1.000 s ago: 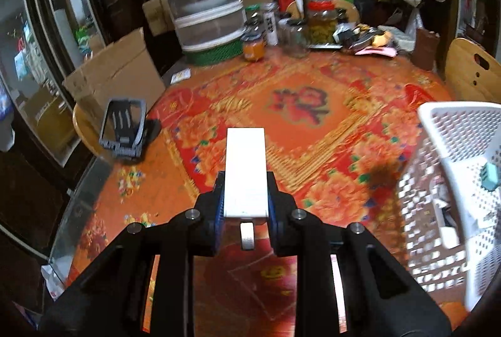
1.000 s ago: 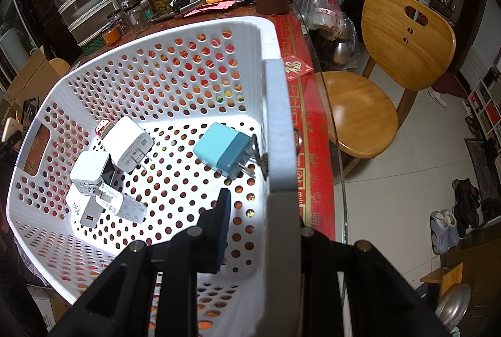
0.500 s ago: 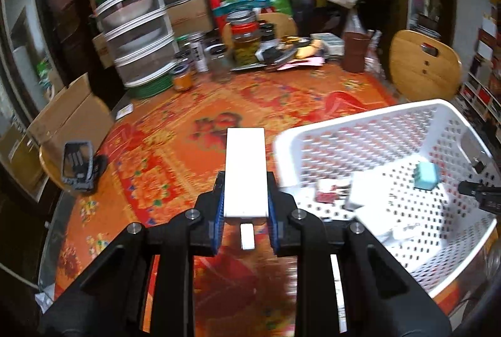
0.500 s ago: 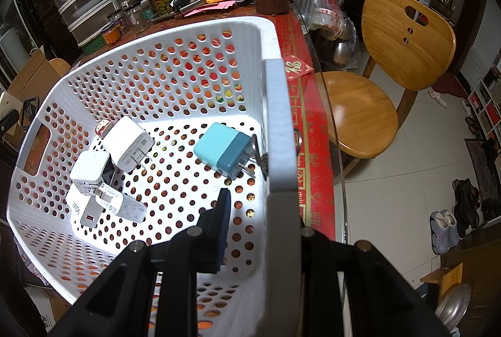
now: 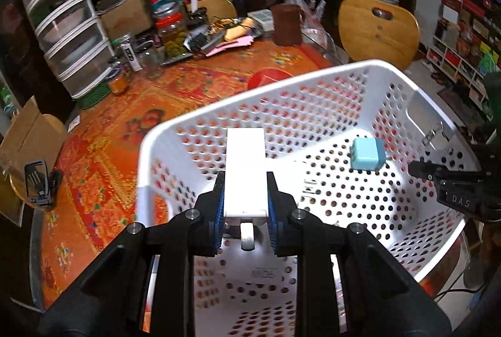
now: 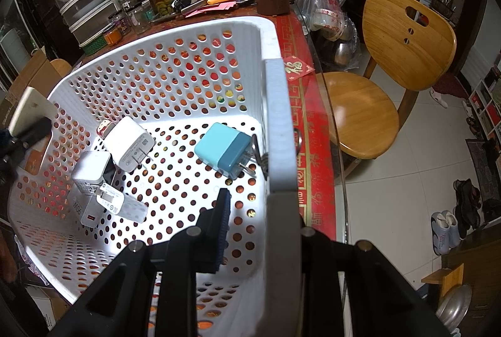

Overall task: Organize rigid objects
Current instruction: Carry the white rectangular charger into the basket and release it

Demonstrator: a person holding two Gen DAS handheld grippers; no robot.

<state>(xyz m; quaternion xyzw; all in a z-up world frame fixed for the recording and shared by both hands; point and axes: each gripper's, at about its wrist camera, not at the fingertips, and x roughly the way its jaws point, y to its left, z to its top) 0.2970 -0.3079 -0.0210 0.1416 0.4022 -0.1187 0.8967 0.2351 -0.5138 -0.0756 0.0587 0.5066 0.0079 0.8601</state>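
Two grippers at work. Left gripper [image 5: 245, 205]: pinching a white rectangular block [image 5: 245, 171], which I hold above the near rim of the white perforated basket [image 5: 250, 92]. Basket floor: white chargers [image 6: 128, 146], one blue charger [image 5: 366, 153]. Right gripper [image 6: 250, 230]: clamped on the basket wall. Step: depositing; next I lower and release.

Dim room, fisheye-warped edges, slight motion blur.

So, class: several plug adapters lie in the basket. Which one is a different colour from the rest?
The blue adapter, lying alone by the basket wall that the right gripper's jaws clamp. The other adapters are white, clustered at the opposite side.
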